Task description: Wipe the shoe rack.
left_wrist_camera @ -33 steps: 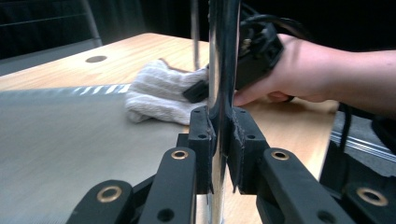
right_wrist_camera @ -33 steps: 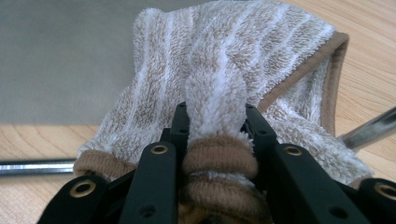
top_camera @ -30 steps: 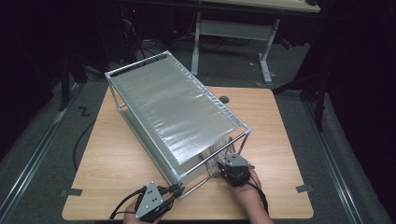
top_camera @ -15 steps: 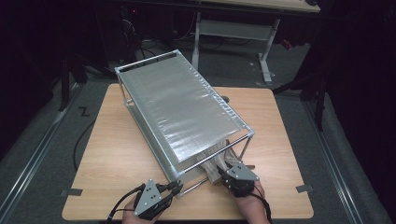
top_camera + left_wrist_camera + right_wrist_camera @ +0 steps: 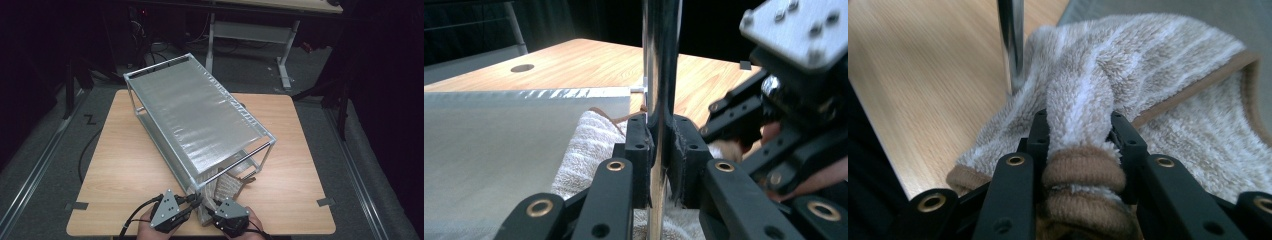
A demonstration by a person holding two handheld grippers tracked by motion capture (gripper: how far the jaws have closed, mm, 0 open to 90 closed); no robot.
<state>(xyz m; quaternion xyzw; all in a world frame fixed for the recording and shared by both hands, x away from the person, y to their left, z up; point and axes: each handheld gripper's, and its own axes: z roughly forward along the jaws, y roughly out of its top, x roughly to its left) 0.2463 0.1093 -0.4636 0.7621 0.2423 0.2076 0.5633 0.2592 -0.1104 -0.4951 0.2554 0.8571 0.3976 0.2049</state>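
Note:
A metal rack (image 5: 195, 115) with a silvery top lies slantwise on the wooden table (image 5: 125, 165). My left gripper (image 5: 196, 200) is shut on the rack's near corner post (image 5: 660, 60); in the left gripper view the pads (image 5: 639, 145) press the chrome tube from both sides. A beige striped towel (image 5: 227, 186) trails out from under the rack's near end. My right gripper (image 5: 215, 206) is shut on a bunched fold of that towel (image 5: 1148, 60), its brown hem squeezed between the jaws (image 5: 1079, 135). Both grippers sit close together at the table's front edge.
The rack's lower shelf (image 5: 499, 150) stretches away left of the post, with the towel (image 5: 589, 145) lying on it. The chrome post (image 5: 1012, 40) stands just left of the towel. Bare wood lies to the rack's left and right. A desk frame (image 5: 250, 30) stands beyond the table.
My right gripper has moved left and toward the front edge, drawing the towel out from under the rack. The rack has shifted slightly. My left gripper has stayed on the post.

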